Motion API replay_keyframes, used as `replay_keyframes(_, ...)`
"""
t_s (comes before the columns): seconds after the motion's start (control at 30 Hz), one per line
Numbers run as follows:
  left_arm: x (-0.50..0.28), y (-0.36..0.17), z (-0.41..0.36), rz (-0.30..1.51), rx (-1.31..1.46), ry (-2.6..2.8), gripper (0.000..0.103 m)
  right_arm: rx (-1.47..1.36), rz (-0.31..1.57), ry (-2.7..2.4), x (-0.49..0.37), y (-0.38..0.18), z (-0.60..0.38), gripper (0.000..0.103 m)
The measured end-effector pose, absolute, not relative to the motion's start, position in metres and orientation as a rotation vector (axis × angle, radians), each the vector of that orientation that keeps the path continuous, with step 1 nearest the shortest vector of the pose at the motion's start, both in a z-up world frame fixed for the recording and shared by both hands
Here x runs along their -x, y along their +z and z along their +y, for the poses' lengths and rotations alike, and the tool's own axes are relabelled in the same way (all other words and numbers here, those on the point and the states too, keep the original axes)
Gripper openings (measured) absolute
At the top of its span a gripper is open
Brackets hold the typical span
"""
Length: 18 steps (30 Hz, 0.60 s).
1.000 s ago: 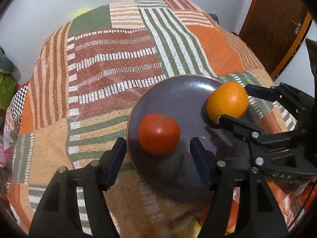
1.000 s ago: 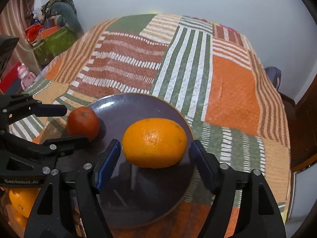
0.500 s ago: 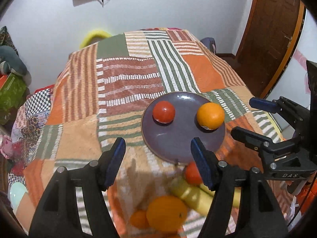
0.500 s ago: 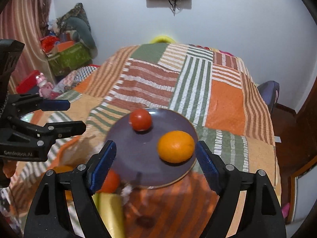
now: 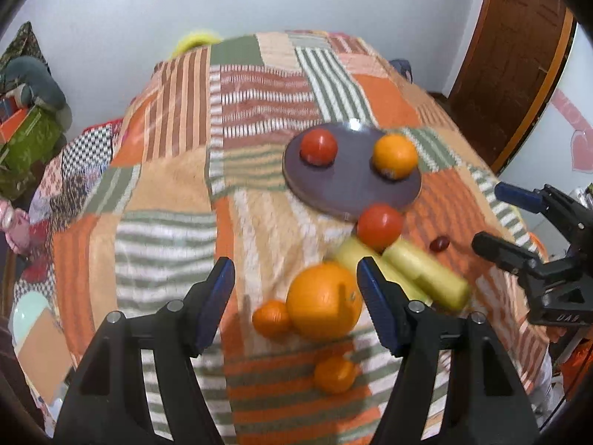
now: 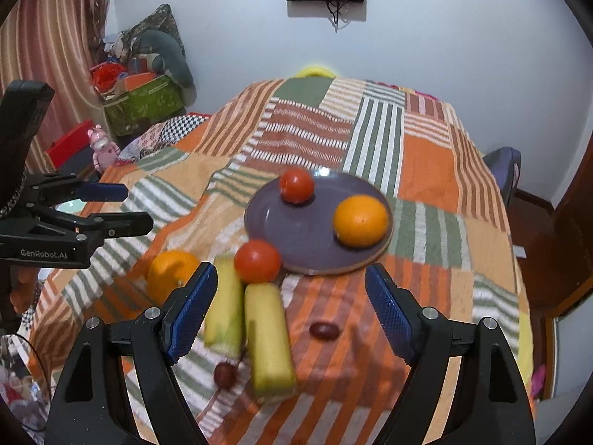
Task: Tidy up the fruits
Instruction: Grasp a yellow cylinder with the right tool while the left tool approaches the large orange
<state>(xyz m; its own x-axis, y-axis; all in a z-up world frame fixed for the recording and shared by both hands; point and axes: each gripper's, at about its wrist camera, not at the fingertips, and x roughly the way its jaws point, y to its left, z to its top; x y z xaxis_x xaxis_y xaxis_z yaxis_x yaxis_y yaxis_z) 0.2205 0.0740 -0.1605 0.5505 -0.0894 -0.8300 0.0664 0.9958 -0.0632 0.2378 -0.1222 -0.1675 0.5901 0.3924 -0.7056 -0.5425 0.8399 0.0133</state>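
Both grippers have backed away from the plate since the earlier frames, each leaving its fruit behind and bringing the loose pile into view. Left wrist view: left gripper (image 5: 294, 289) stands with jaws apart and empty, hanging over the big orange (image 5: 323, 301); two small oranges (image 5: 271, 317) lie beside and below it. On the plate (image 5: 352, 189) sit a tomato (image 5: 318, 146) and an orange (image 5: 395, 155); a second tomato (image 5: 379, 227) rests against the plate rim, touching the bananas (image 5: 422, 278). Risk: round fruit on soft cloth; a nudge from one finger may roll the big orange into its small neighbours, or off the near edge. Right wrist view: right gripper (image 6: 292, 311) has just been opening, jaws wide with nothing gripped; bananas, one grape (image 6: 324, 330) and bare cloth (image 6: 426, 170) lie below the gap, with another grape (image 6: 224, 373) nearer the camera. Risk: closing low here may catch cloth, or squash a grape. The loose tomato leans on the rim; lifting a banana could send it rolling. Image is motion-blurred, so contacts in the pile are uncertain.
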Motion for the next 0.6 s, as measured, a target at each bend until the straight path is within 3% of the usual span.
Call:
replay_keyframes(0.23, -0.21, -0.2, 0.071, 1.069, 0.046, -0.12, 0.068, 0.228, 0.833, 0.54, -0.226, -0.201, -0.124, 0.078)
replay_keyframes(0.4, -0.21, -0.208, 0.067, 1.053, 0.031, -0.133, 0.077, 0.216, 0.917, 0.549, -0.229, -0.224, -0.128, 0.063)
replay_keyframes(0.6, -0.22, -0.211, 0.06, 1.046, 0.006, -0.151, 0.077, 0.215, 0.981, 0.6, -0.234, -0.24, -0.126, 0.048)
